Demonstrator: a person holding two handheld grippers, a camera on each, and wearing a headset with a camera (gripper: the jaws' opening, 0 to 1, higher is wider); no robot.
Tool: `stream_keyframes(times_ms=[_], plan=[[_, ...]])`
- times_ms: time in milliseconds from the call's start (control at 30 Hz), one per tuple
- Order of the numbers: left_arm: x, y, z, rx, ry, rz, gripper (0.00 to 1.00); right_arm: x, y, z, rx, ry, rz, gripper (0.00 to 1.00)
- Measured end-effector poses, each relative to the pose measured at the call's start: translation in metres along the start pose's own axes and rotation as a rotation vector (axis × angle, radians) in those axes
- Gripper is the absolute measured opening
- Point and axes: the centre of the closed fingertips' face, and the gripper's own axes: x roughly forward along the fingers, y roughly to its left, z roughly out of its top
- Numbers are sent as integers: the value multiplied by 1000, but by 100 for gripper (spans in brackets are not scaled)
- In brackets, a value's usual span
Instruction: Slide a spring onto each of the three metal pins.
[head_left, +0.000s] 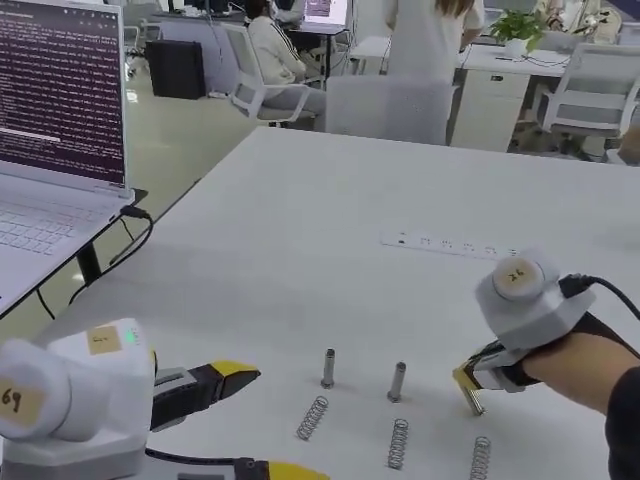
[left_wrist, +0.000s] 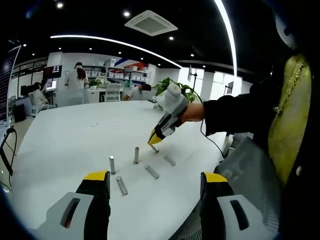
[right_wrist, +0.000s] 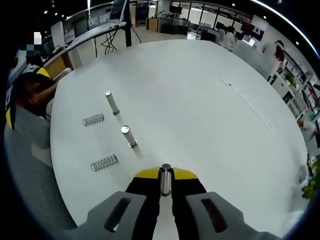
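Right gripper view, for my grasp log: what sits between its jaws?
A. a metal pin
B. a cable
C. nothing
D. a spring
A: the right gripper is shut on a metal pin, whose rounded end shows between the closed jaws.

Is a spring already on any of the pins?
No, all three springs lie flat on the table, none around a pin.
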Motion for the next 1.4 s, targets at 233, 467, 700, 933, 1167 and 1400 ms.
stream_keyframes(times_ms=[233, 467, 700, 933, 1167, 1400], plan=[[1, -2, 1, 4, 2, -3, 70, -3, -2, -1, 14, -31, -8, 4], [1, -3, 0, 7, 6, -5, 70, -5, -1, 1, 24, -76, -8, 4], [1, -4, -1, 8, 10, -5, 69, -5, 0, 3, 37, -116, -6, 4], [2, -5, 0, 11, 14, -6, 69, -5, 0, 6, 47, -144, -4, 4], [2, -6, 0, 11, 15, -5, 69, -6, 2, 6, 67, -164, 8, 4], [2, -7, 0, 12, 17, -7, 69, -10, 2, 3, 81, -176, 9, 4]])
